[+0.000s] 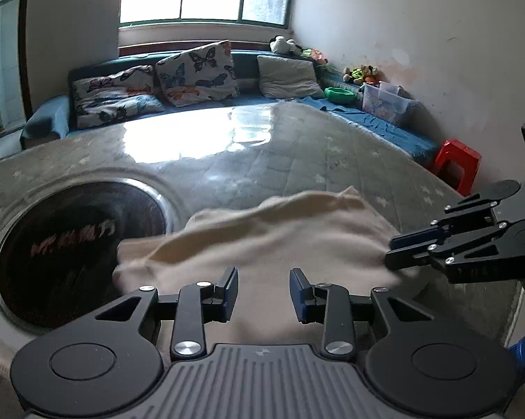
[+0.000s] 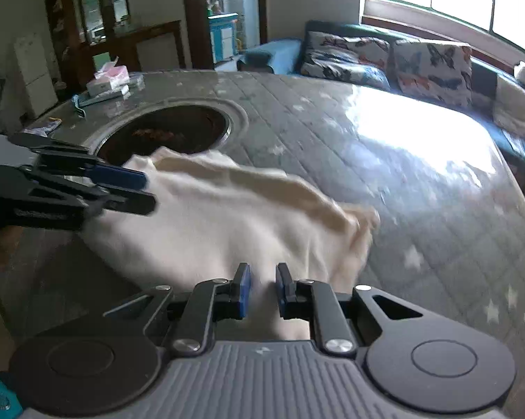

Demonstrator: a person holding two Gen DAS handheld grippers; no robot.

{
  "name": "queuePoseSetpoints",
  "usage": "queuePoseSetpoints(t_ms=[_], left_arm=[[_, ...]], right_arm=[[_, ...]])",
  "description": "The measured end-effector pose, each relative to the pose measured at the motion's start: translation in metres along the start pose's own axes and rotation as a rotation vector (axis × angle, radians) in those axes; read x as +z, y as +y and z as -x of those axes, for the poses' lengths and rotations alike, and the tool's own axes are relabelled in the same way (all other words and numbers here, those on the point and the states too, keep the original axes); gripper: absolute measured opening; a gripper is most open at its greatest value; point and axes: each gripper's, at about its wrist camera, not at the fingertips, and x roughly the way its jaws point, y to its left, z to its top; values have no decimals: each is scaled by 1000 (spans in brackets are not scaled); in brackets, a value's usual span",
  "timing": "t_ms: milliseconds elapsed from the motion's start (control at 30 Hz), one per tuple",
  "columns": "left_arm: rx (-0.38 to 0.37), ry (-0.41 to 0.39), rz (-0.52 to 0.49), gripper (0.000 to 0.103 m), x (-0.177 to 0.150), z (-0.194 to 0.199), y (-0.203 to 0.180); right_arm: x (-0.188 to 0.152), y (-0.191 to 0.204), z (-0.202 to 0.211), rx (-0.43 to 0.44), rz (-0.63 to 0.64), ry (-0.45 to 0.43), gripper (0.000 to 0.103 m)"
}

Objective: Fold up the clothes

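Two tools flank a cream garment (image 1: 262,230) lying crosswise just ahead on the desk (image 1: 297,146): left tool (image 1: 263,291) part-open and empty, right tool (image 2: 263,288) pinching its edge.

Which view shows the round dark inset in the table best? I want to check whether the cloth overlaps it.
The left wrist view: the inset is large and near, with the cream cloth reaching its right edge. The right wrist view shows the inset smaller and farther off, its near edge covered by the cloth.

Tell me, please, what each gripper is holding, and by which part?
The right gripper pinches the cream cloth at its near edge; the left gripper stands open, holding nothing.
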Motion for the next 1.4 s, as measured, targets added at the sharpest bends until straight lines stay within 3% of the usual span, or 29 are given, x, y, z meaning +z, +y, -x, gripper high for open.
queuePoseSetpoints(t_ms=[233, 433, 567, 700, 833, 1067, 1300, 1400], left_arm=[[39, 9, 63, 35, -20, 14, 18], [39, 1, 141, 35, -34, 16, 28], [45, -4, 136, 37, -36, 21, 25], [58, -19, 138, 47, -36, 27, 22], [88, -19, 111, 48, -41, 26, 17], [100, -56, 64, 59, -29, 31, 1], [128, -21, 53, 59, -32, 12, -4], [125, -26, 34, 61, -35, 13, -5]], right_arm=[[-3, 2, 7, -15, 20, -18, 14], [-1, 19, 0, 32, 64, -44, 14], [-9, 19, -7, 33, 62, -36, 15], [-6, 23, 2, 49, 63, -48, 15], [-10, 29, -5, 53, 98, -26, 15], [5, 42, 2, 84, 142, -64, 15], [5, 64, -21, 122, 206, -25, 15], [10, 53, -13, 140, 157, -43, 15]])
